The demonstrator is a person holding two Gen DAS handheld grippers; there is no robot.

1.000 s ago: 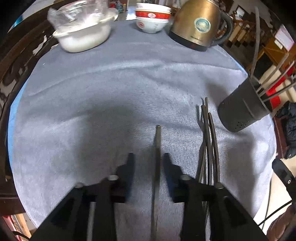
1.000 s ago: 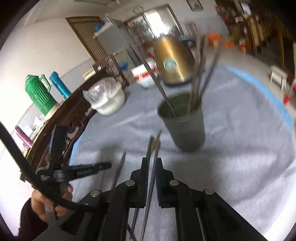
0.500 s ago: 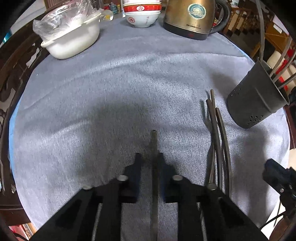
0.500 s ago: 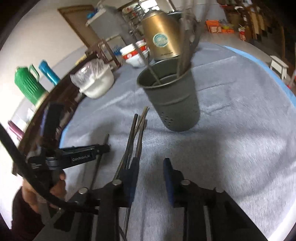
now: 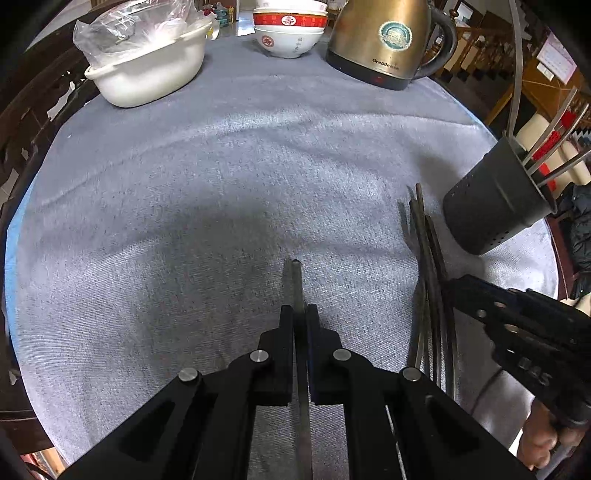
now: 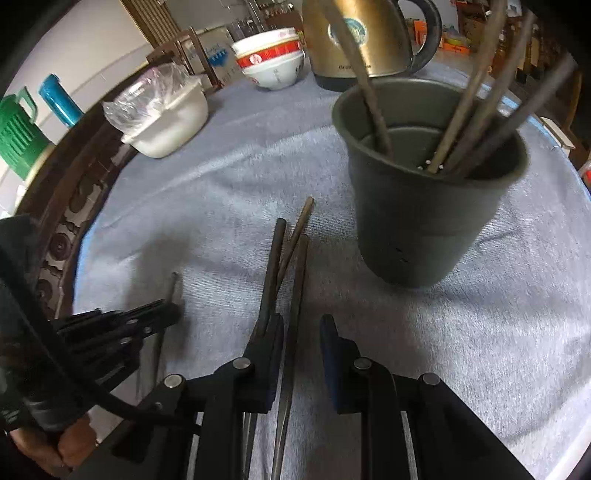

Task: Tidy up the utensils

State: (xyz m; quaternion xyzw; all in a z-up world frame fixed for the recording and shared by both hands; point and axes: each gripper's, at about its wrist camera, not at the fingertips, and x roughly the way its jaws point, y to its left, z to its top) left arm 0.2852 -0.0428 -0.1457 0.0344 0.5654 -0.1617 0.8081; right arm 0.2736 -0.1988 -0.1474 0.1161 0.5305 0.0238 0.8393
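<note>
My left gripper point(image 5: 300, 314) is shut on a single dark metal utensil handle point(image 5: 296, 280) that lies on the grey cloth. It also shows in the right wrist view point(image 6: 168, 291), held by the left gripper point(image 6: 173, 314). My right gripper point(image 6: 301, 323) is open, low over a bundle of three dark utensils point(image 6: 291, 251); one lies between its jaws. The bundle point(image 5: 428, 251) lies just left of a dark perforated utensil holder point(image 5: 491, 206) with several utensils standing in it point(image 6: 424, 192). The right gripper point(image 5: 454, 288) reaches the bundle from the right.
A gold electric kettle point(image 5: 384, 37), stacked red-and-white bowls point(image 5: 290, 29) and a white basin covered with plastic point(image 5: 147, 66) stand at the far edge of the round table with grey cloth point(image 5: 184, 184). Green and blue flasks point(image 6: 22, 125) stand beyond the table.
My left gripper has closed on the single utensil. My right gripper opened, then moved forward and down over the bundle near the holder.
</note>
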